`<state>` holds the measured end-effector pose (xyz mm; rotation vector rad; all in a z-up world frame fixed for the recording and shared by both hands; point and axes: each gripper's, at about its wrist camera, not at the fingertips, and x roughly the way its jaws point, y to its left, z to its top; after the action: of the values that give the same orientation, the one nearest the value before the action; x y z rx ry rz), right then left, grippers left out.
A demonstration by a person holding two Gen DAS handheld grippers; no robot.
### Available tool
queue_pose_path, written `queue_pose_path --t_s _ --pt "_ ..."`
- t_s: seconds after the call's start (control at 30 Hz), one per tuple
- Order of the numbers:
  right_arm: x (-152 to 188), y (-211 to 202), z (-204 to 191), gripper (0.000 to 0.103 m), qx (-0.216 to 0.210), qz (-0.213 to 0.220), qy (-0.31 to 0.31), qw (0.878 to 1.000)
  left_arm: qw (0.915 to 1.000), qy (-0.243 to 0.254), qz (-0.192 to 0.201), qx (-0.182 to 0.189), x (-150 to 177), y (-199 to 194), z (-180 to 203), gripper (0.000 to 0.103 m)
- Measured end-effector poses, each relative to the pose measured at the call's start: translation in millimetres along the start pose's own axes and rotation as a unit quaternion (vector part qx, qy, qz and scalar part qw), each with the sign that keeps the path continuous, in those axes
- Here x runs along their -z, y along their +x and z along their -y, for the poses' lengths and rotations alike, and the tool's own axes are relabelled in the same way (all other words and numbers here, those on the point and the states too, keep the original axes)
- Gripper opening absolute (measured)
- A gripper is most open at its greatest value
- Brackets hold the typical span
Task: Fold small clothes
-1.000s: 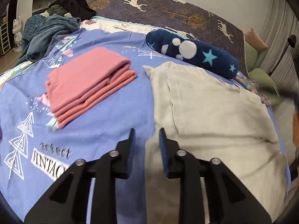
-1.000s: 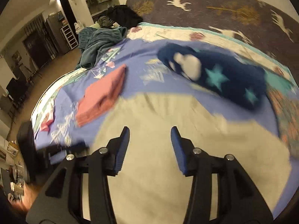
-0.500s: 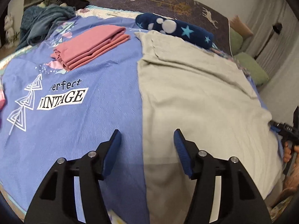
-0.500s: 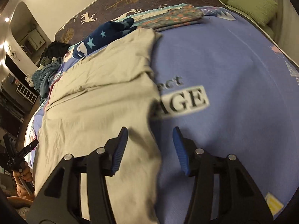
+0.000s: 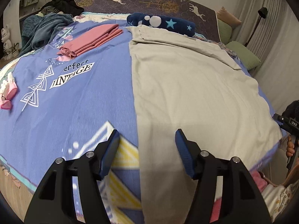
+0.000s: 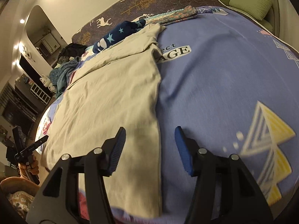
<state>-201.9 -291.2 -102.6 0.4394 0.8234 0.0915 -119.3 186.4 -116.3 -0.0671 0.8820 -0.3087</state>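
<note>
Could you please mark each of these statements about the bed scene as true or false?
1. The beige garment lies spread flat on the blue bedspread. True.
2. The left gripper is clamped on the beige garment. False: its jaws stand apart, pinching nothing.
3. The folded pink clothes lie on top of the beige garment. False: they lie beside it, apart.
4. A navy star-patterned pillow lies near the headboard. True.
5. The right gripper holds a sock. False: it holds nothing.
</note>
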Motion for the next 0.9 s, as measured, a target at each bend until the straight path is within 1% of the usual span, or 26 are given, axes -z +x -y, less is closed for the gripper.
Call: queue_pose_path --t_s 0.23,0.3,0.4,0.43,0.47,0.5,0.53,0.57,0.6,0.63,0.7,0.73,0.8,0.9 --pt "34.8 -31.8 5.7 0.055 -0.027 0.002 0.013 1.000 0.9996 -0.005 -0.001 0.028 32.1 -25.2 -2.2 0.062" --pt "42.2 -36.9 5.8 0.055 -0.033 0.000 0.013 0.999 0.9993 -0.008 0.000 0.037 36.8 -28.6 -2.8 0.062" --pt "47.5 -36.8 7.0 0.057 -0.062 -0.011 0.018 0.998 0.9987 -0.019 0.002 0.047 36.6 -27.8 -4.4 0.061" --pt "47.4 -34.6 7.2 0.057 -0.073 -0.016 0.023 0.997 0.9985 -0.022 0.005 0.050 35.6 -27.5 -4.5 0.054" --pt "46.3 -31.1 7.5 0.057 -0.087 -0.022 0.027 0.996 0.9984 -0.024 0.007 0.051 34.8 -28.2 -5.3 0.042" --pt "44.5 -28.8 8.6 0.057 -0.097 -0.025 0.029 0.995 0.9980 -0.030 0.008 0.055 33.8 -28.7 -6.8 0.037" --pt "42.7 -26.9 9.4 0.052 -0.106 -0.027 0.031 0.994 0.9971 -0.041 0.008 0.063 32.9 -29.2 -9.1 0.023" --pt "40.7 -25.4 10.6 0.030 -0.111 -0.029 0.038 0.993 0.9951 -0.058 0.006 0.080 32.3 -29.6 -13.8 0.004" --pt "39.0 -23.8 12.2 0.012 -0.121 -0.033 0.048 0.991 0.9927 -0.077 0.002 0.093 31.9 -29.5 -17.9 0.004" --pt "37.8 -23.2 13.8 0.007 -0.139 -0.034 0.062 0.988 0.9900 -0.097 0.004 0.103 30.1 -31.4 -21.8 0.004" --pt "34.4 -31.7 10.4 0.007 -0.157 -0.010 0.064 0.986 0.9873 -0.107 0.025 0.114 24.7 -41.9 -23.4 0.003" --pt "31.1 -39.9 6.3 0.007 -0.178 0.006 0.061 0.982 0.9860 -0.109 0.039 0.121 19.3 -49.5 -22.5 0.003" --pt "22.1 -55.4 -0.6 0.007 -0.213 0.033 0.050 0.975 0.9825 -0.102 0.074 0.137 3.9 -69.6 -18.0 0.003" --pt "3.9 -84.3 -20.2 0.007 -0.232 0.077 0.018 0.970 0.9775 -0.078 0.133 0.144 -24.3 -103.6 -5.6 0.003"
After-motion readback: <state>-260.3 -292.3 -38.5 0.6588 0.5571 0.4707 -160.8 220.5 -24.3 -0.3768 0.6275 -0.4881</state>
